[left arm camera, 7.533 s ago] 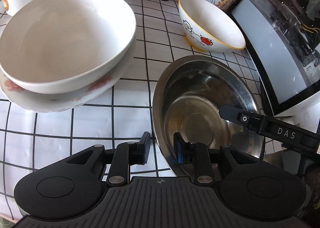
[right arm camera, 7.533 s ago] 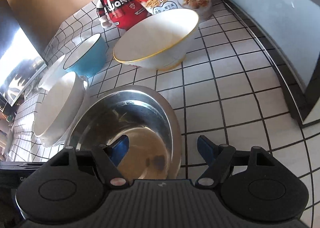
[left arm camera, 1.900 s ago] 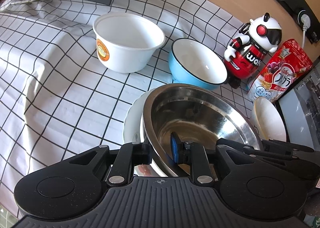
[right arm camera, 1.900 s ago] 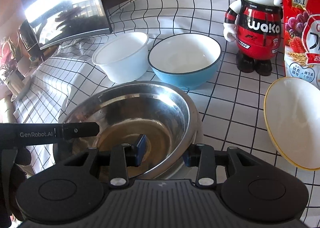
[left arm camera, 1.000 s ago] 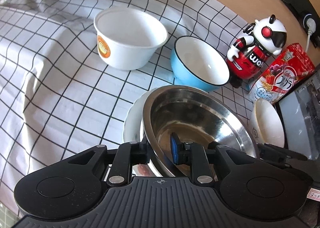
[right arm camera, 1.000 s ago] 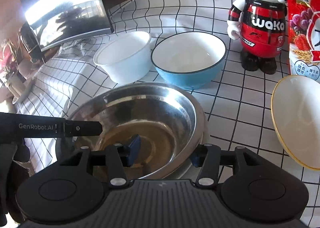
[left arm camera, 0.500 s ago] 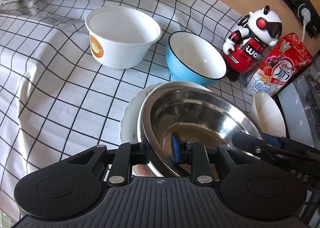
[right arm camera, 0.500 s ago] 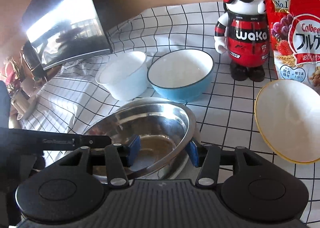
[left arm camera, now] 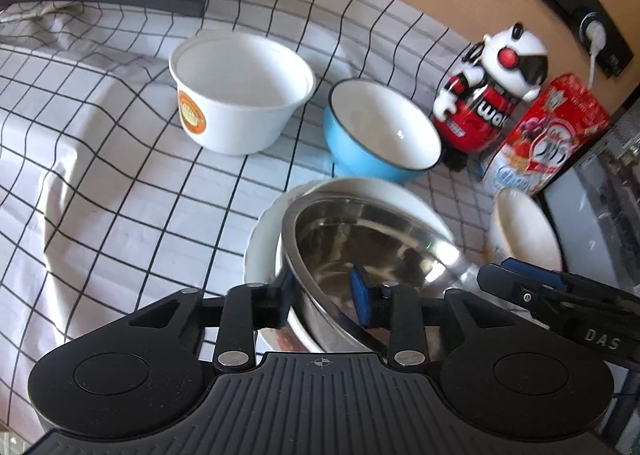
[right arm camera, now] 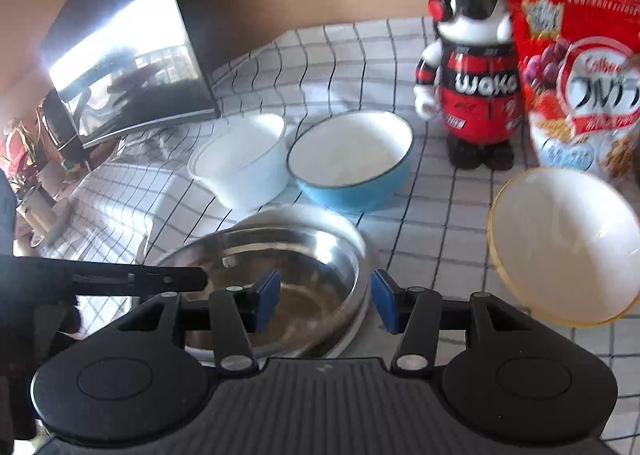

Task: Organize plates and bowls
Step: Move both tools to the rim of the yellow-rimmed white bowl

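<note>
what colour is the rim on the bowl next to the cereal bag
Yellow-gold, around a white inside: the bowl beside the cereal bag shows it best in the right wrist view.

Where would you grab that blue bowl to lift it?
Grip the blue bowl by its thin dark rim, one finger inside and one outside, probably coming from above on the near side. It stands upright and open, its wall is too wide to span, and the white tub and toy robot crowd its flanks.

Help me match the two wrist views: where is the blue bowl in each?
Left wrist: blue bowl upper centre-right, behind the steel bowl.
Right wrist: blue bowl at centre, beyond the steel bowl.
Shared landmark: the robot figurine just right of it.
</note>
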